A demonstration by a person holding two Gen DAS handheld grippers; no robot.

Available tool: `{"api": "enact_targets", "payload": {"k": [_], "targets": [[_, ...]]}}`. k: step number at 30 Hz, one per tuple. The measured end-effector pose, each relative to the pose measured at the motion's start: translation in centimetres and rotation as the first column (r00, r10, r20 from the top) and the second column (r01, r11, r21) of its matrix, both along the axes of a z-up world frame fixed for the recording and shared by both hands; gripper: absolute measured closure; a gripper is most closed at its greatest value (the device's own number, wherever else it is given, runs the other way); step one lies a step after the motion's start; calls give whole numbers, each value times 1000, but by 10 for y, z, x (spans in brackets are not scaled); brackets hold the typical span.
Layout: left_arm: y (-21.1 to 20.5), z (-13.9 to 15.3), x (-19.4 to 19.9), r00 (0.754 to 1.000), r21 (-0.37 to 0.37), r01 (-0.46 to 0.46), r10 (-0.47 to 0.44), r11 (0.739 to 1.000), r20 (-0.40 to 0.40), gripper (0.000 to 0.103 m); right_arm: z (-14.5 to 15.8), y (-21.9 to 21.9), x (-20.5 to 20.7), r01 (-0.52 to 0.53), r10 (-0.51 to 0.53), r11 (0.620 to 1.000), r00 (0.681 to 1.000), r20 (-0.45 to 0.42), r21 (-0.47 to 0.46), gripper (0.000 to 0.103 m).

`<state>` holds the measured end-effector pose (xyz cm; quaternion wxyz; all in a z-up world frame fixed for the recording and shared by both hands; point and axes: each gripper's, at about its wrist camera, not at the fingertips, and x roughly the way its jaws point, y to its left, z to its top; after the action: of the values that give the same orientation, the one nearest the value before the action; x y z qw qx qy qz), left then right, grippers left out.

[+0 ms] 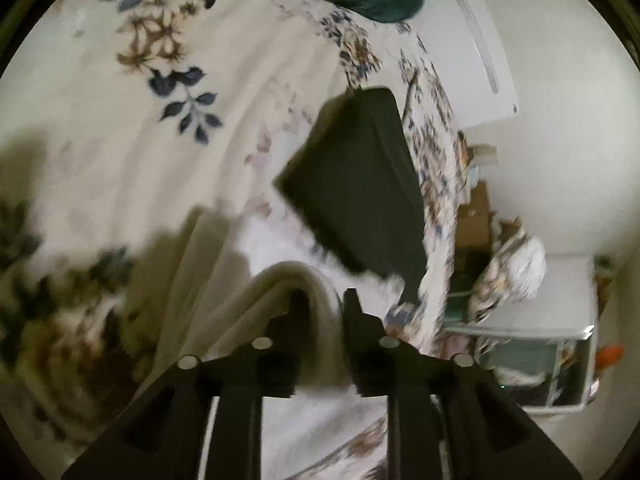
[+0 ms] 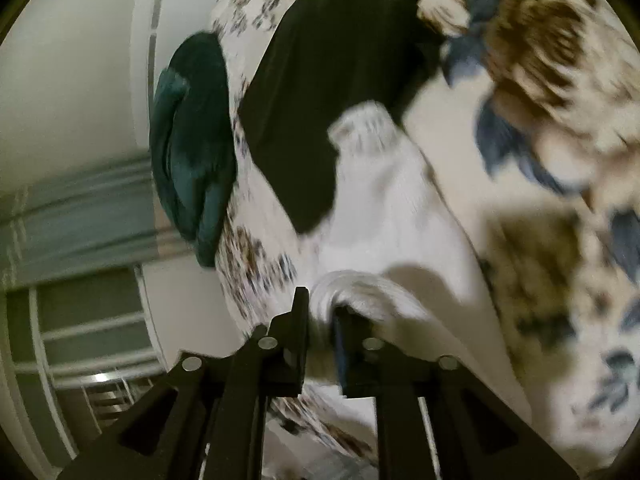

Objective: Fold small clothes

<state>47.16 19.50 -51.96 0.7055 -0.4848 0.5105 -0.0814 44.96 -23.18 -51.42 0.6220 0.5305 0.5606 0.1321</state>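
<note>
Evidently both of my tools had the same piece of white cloth [image 1: 296,280] at that moment, one edge to each. My left gripper [image 1: 324,308] showed a fold of it bunched between the fingers; my right gripper [image 2: 320,308] showed the same, the white cloth [image 2: 380,208] running away ahead of its tips. Both views were smeared by motion, so I could not tell whether the pads were pressing the fabric or had gone slack around it; the jaws stood only a little apart in each.

Holding two edges at once made sense to me for a fold: it keeps the hem straight while it is carried over the rest of the garment.

Ahead of the left tool and slightly to its right lay a black folded garment [image 1: 356,184], flat on the flowered bedspread [image 1: 120,120]. From the right tool it sat ahead and a little left, the black garment [image 2: 332,92] partly overlapped by the white cloth's far end. Beyond it lay a dark green bundle [image 2: 192,152], left of the right tool's line, at the bed's edge.

I judged the white piece to be mid-fold, not yet laid flat.
</note>
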Motion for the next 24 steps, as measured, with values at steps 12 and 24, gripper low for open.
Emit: {"api": "enact_targets", "payload": {"k": [12,24], "targets": [[-1,12,31,986,290,142,-160,946,39,50,0,-11,50,-83,95,972,995,44,-219,39],[-44,18,38,945,548,245,-323,800,47,95,7,35,52,-236,293,832,956,36,-502,95]]}}
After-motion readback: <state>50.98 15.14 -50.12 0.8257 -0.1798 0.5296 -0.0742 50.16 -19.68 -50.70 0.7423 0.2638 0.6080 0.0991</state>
